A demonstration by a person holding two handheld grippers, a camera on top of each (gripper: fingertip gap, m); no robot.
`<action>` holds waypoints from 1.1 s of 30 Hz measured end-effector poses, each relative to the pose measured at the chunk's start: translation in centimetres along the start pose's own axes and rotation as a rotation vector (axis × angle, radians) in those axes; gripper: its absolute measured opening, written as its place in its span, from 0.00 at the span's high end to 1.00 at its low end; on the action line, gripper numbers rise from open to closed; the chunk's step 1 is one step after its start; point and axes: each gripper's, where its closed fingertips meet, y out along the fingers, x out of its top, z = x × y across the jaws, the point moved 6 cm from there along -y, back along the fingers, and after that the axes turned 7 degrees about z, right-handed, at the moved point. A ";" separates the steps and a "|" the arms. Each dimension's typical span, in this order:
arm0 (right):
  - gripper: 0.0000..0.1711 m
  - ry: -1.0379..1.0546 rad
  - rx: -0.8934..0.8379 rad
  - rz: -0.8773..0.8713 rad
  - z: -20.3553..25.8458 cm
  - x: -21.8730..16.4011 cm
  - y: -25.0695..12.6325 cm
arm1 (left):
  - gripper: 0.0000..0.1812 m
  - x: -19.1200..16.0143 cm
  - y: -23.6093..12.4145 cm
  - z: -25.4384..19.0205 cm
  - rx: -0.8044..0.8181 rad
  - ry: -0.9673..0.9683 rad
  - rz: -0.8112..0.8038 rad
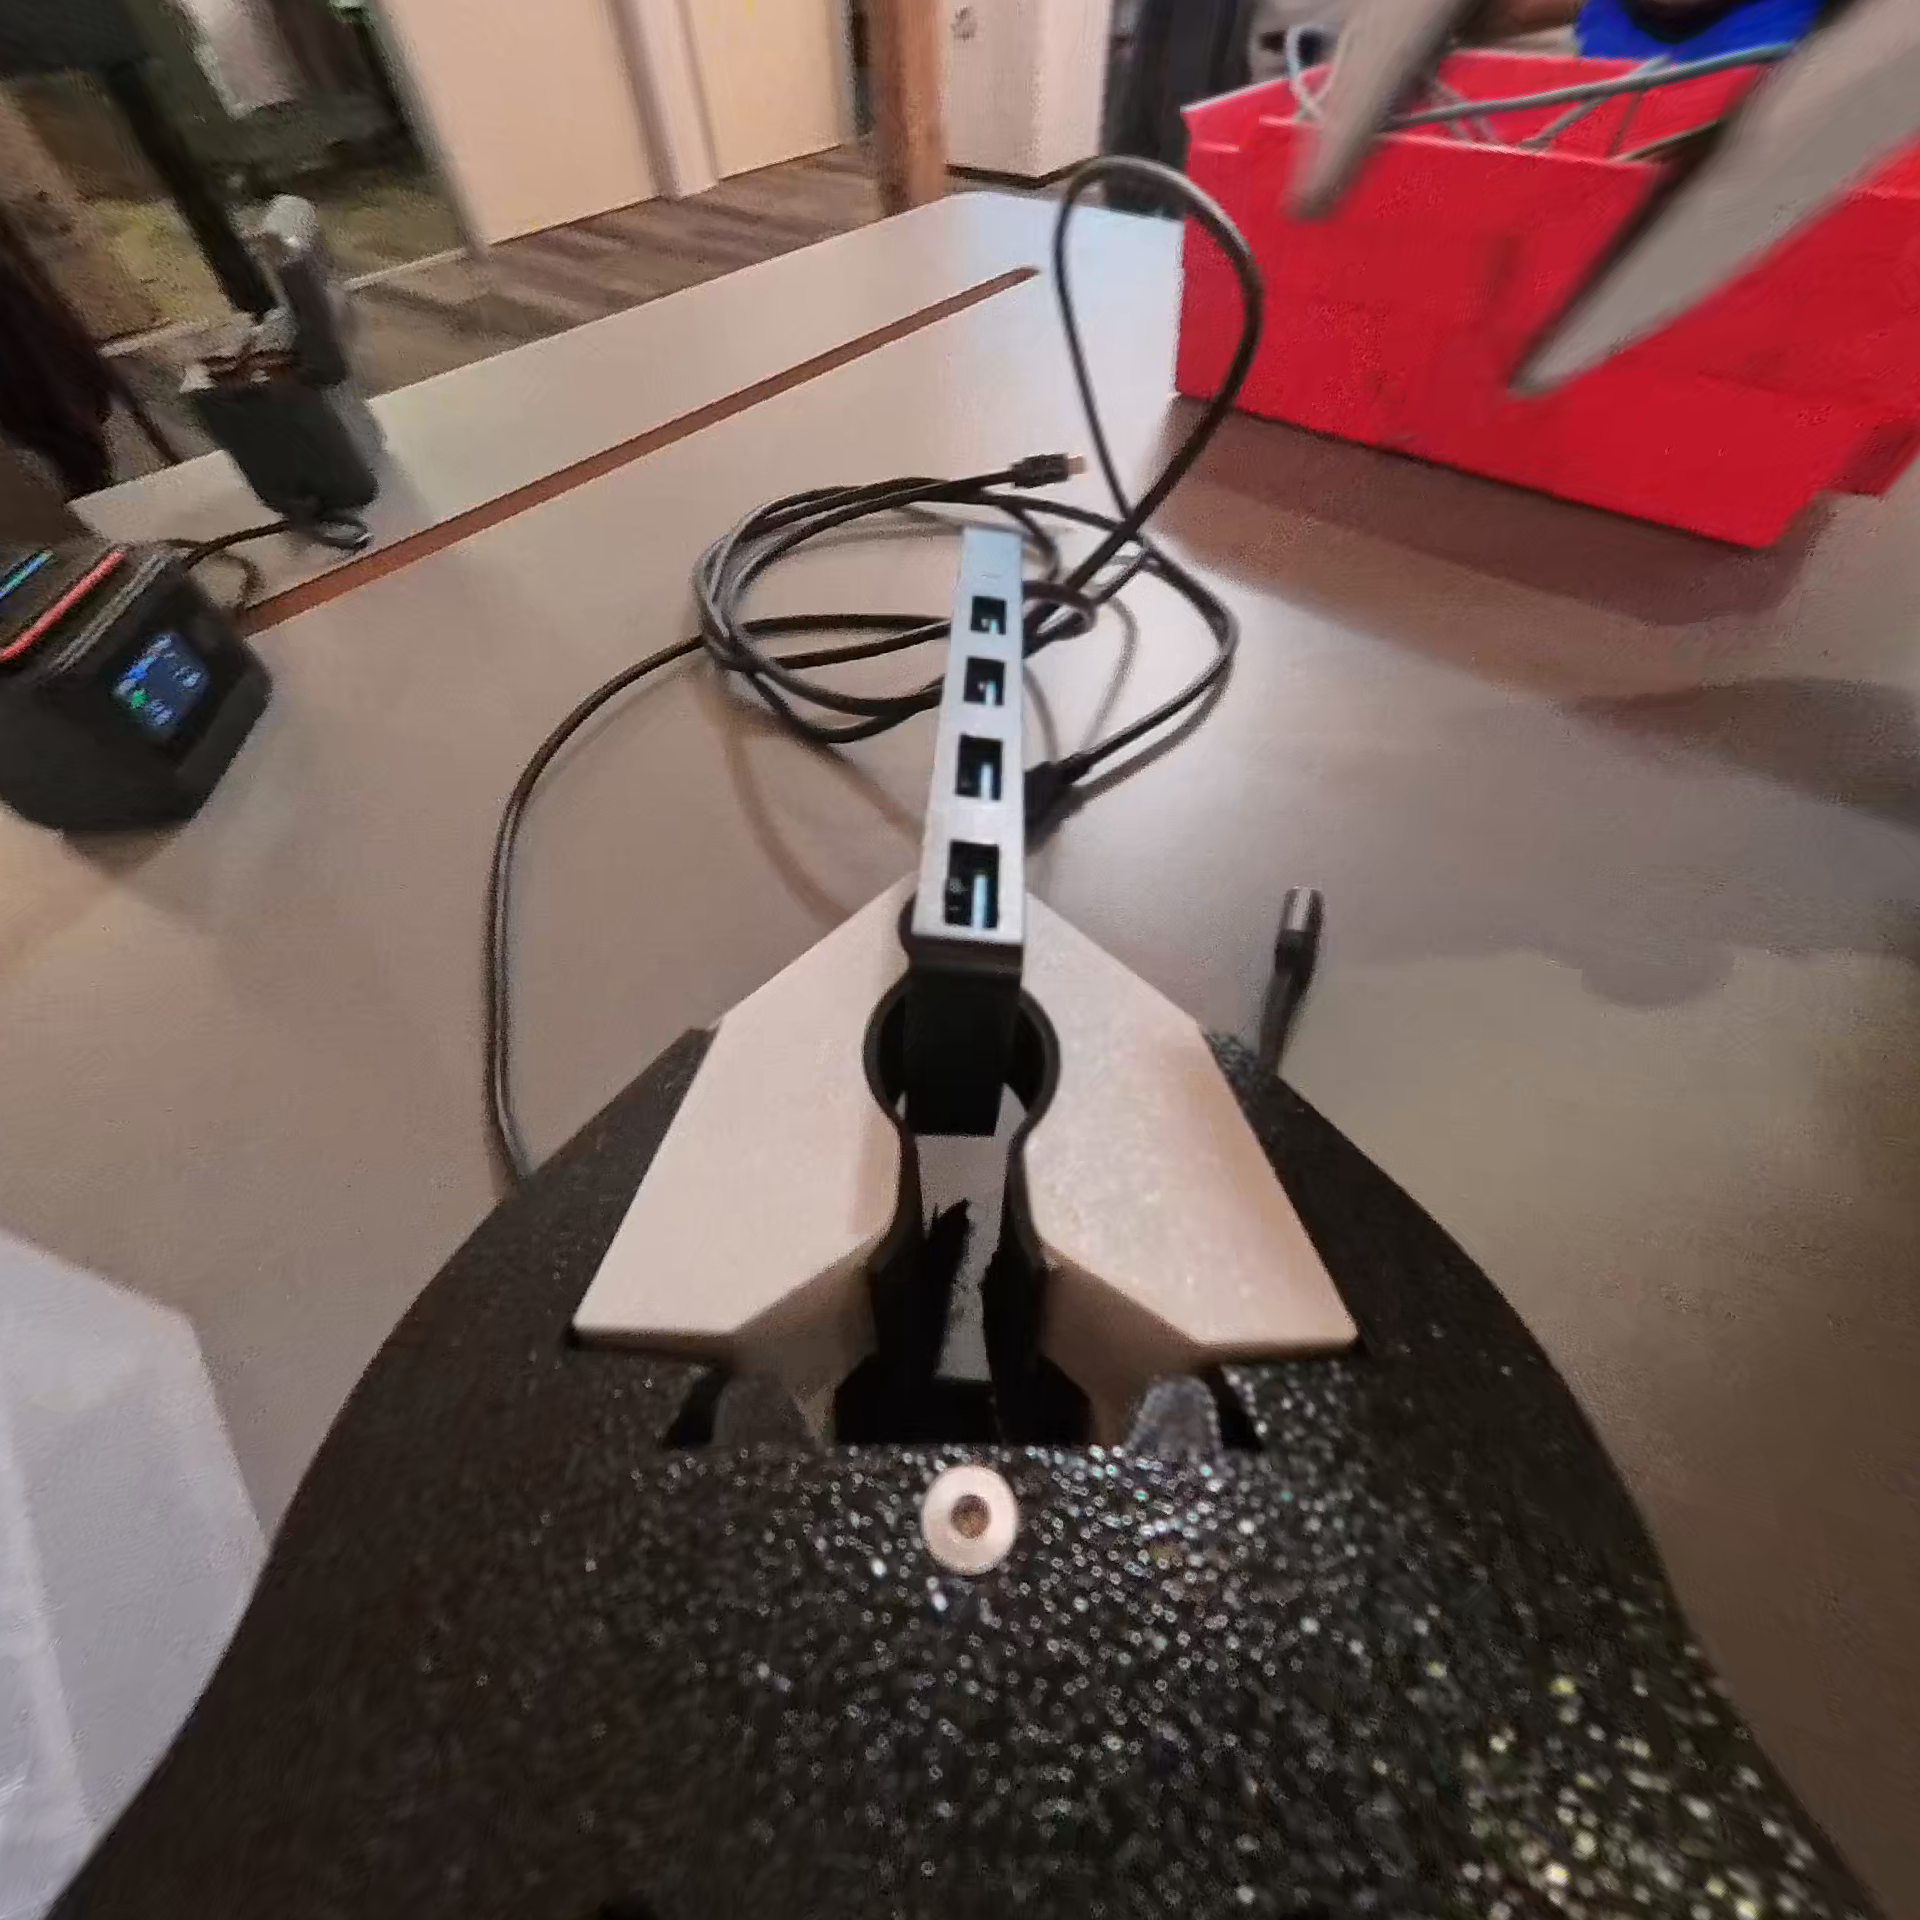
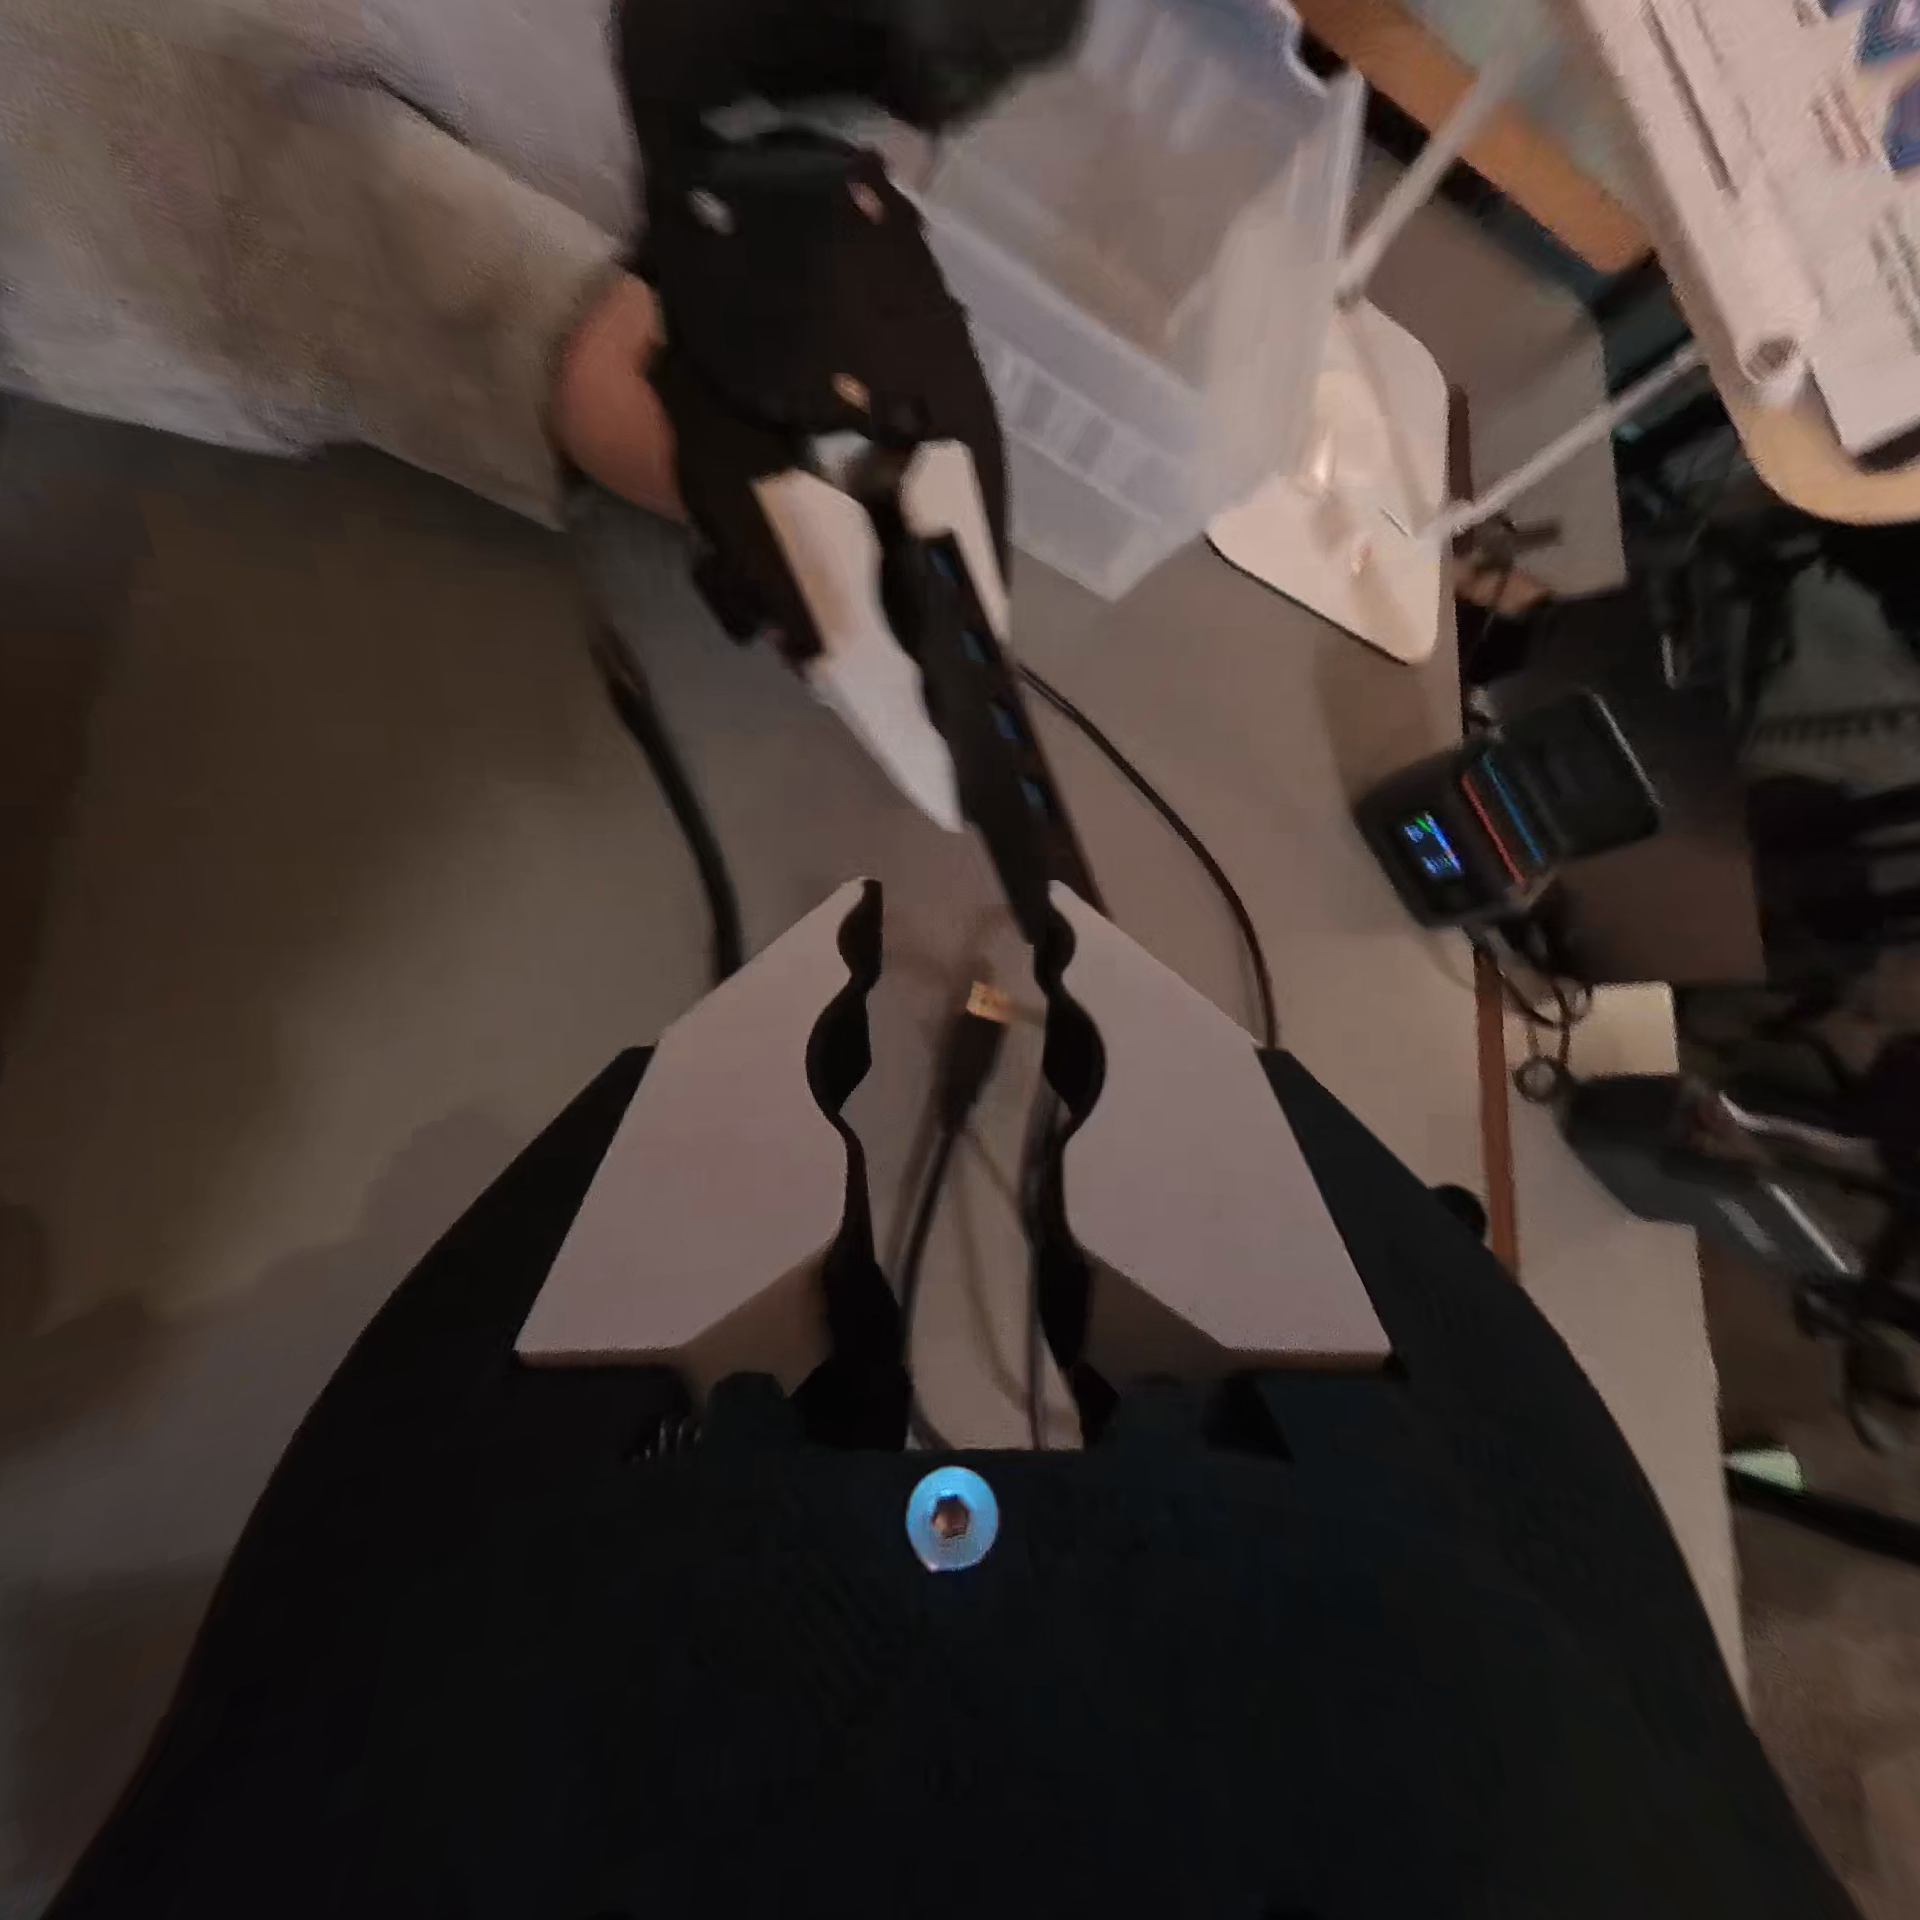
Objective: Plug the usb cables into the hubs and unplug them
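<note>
My left gripper [image 1: 961,914] is shut on the near end of a slim grey USB hub [image 1: 982,707] and holds it pointing forward above the table, its several ports facing up and empty. Tangled black cables [image 1: 831,675] lie beneath it, one with a small plug [image 1: 1049,468] at the far end. Another plug [image 1: 1299,925] stands to the right. My right gripper [image 2: 961,904] is open and empty, over a USB-A plug [image 2: 982,1013] lying on the table. The hub's far end [image 2: 1023,821] reaches my right fingertip. The left gripper [image 2: 966,717] shows beyond it.
A red bin [image 1: 1455,343] holding cables stands at the back right. A black device with a small lit screen [image 1: 125,686] sits at the left, also in the right wrist view [image 2: 1507,810]. A clear plastic bin [image 2: 1091,343] and a white stand base [image 2: 1351,499] are behind the hand [image 2: 613,405]. There is about 10 cm between the tips of the two grippers. To reach the USB-A plug [image 2: 982,1013] in a straight line is about 7 cm for my left fingers, about 15 cm for my right.
</note>
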 end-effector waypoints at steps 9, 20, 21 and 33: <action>0.75 0.000 0.304 -0.053 7.4 1.5 9.6 | 0.98 0.0 0.0 0.5 0.091 0.049 -0.017; 0.96 0.210 0.602 -0.007 7.8 1.3 13.5 | 0.98 0.1 -0.3 0.5 0.075 0.050 -0.032; 0.96 0.199 0.588 -0.039 7.7 1.3 13.1 | 0.98 0.1 -0.3 0.5 0.079 0.049 -0.030; 0.97 0.201 -0.044 -0.455 3.7 0.2 0.5 | 0.98 0.9 0.0 -1.2 0.045 0.108 -0.076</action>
